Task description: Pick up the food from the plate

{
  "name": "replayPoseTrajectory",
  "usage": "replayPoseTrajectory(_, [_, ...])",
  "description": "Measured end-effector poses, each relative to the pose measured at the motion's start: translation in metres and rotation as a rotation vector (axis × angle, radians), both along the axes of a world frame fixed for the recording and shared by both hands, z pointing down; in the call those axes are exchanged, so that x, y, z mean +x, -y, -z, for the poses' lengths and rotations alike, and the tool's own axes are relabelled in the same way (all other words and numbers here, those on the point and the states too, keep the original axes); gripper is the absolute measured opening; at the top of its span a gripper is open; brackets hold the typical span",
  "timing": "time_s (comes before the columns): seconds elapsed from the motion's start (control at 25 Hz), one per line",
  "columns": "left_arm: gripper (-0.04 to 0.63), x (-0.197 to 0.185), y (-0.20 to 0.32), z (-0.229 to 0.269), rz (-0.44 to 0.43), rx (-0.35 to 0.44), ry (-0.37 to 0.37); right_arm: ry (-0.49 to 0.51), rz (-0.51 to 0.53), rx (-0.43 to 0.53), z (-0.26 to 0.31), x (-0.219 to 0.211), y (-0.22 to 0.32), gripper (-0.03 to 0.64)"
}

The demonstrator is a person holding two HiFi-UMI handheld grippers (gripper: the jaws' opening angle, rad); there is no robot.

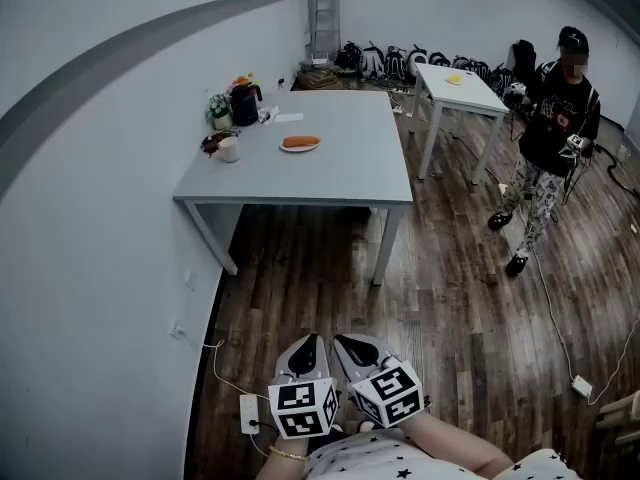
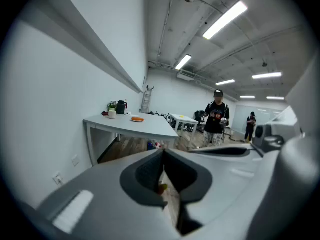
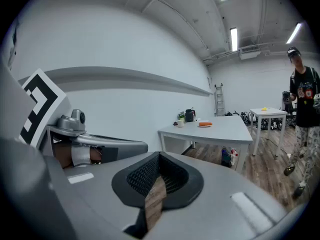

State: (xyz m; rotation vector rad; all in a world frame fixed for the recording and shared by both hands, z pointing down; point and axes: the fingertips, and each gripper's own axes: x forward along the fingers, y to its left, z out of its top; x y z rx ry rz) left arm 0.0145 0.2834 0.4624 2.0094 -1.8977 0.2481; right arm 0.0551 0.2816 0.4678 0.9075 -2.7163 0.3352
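- Orange food [image 1: 301, 141] lies on a white plate [image 1: 284, 148] on the grey table [image 1: 340, 173], well ahead of the left gripper [image 1: 308, 346] and right gripper [image 1: 352, 346], which are side by side.
- Left gripper view: jaws together, nothing between them; the food is far off.
- Right gripper view: jaws closed and empty; the food sits on the distant table.
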Motion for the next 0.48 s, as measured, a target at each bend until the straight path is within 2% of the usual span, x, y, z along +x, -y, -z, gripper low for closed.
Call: replayPoseTrajectory(0.48, [0.008, -0.045, -0.005, -0.01, 0.007, -0.02, 0.006, 0.008, -0.003, -0.028, -0.005, -0.041, 0.002, -0.002])
